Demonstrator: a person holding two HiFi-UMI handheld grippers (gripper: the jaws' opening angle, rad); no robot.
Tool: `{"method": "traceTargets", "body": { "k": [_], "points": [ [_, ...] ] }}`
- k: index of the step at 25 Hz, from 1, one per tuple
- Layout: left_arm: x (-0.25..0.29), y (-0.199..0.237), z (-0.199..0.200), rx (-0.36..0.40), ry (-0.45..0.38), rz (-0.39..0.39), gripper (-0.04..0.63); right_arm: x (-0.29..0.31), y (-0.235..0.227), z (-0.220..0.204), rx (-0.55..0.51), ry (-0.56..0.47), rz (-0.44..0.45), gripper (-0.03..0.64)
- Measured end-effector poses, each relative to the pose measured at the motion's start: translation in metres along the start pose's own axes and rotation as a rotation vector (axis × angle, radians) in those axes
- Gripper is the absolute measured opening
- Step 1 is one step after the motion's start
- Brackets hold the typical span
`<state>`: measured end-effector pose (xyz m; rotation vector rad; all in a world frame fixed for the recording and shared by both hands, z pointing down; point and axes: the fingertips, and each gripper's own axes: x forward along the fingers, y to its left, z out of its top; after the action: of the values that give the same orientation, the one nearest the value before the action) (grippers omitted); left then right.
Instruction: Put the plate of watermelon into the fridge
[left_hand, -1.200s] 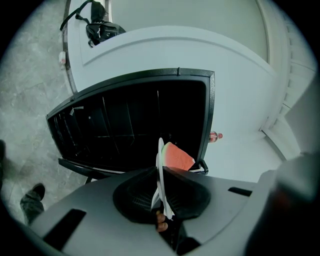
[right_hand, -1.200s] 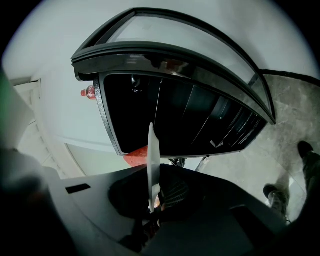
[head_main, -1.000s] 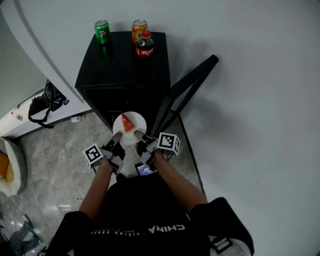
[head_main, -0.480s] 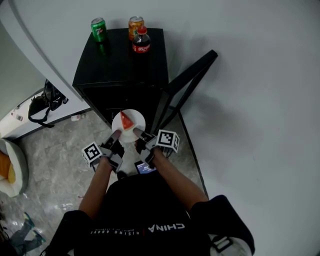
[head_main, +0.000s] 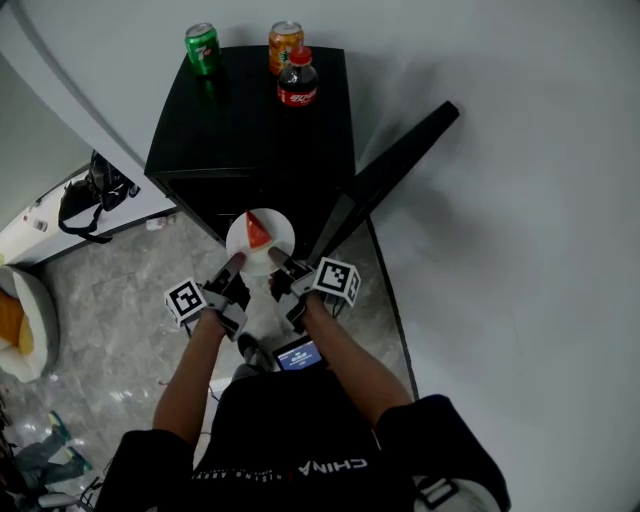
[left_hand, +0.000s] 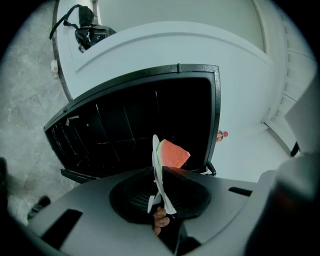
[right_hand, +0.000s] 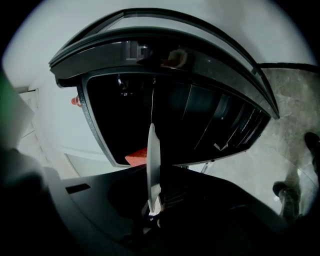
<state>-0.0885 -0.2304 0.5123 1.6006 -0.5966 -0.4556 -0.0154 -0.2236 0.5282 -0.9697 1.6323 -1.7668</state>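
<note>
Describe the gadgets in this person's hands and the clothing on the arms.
The left tool and right tool are dark grey, each ending in two slim jaws and carrying a white cube printed with black square markers. The person wears a black short-sleeved shirt with white lettering.

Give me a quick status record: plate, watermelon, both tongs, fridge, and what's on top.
plate: white, in front of the fridge opening, not yet inside
watermelon: one red wedge on the plate
left tongs: shut on the plate's near rim
right tongs: shut on the plate's near rim
fridge: black, door open at the head view's right
on top: green can, orange can, cola bottle
</note>
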Motion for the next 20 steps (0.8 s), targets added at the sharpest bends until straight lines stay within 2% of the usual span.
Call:
{"method": "traceTargets", "body": {
  "k": [7,15,20],
  "points": [
    [0.036,0.048,0.032,-0.074,-0.064,0.035,0.037,0.043,-0.028,0.036,-0.049,-0.042,-0.020,0.032],
    [0.079,0.133,0.074,-0.131,-0.145,0.107,0.026,0.105,-0.096,0.076,-0.053,-0.070,-0.104,0.031],
    [0.094,0.174,0.087,-0.145,-0.196,0.105,0.023,0.126,-0.130,0.089,-0.079,-0.075,-0.145,0.032]
  ]
}}
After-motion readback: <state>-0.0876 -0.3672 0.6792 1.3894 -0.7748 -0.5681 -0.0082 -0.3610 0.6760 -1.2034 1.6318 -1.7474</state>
